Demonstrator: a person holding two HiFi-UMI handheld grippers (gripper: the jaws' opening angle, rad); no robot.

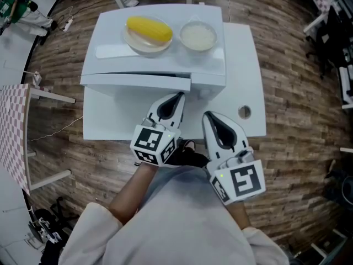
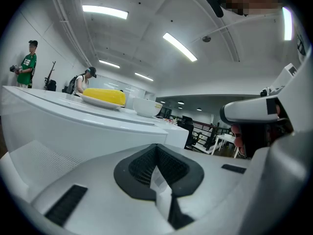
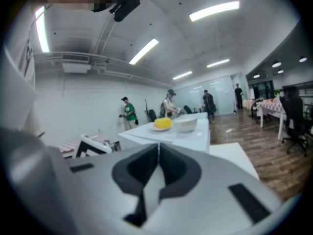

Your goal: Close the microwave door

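- My left gripper and right gripper have their jaws pressed together, holding nothing.
- The microwave door sits just ahead of the left gripper and looks slightly ajar.
- I'd push its front squarely and gently, so the corn plate on top isn't jolted.

Head view: above left tongs and right tongs, steeply down.
Gripper views: low, along own tongs.
Shared: corn beyond tongs.

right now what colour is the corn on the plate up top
Bright yellow; the corn shows best in the head view.
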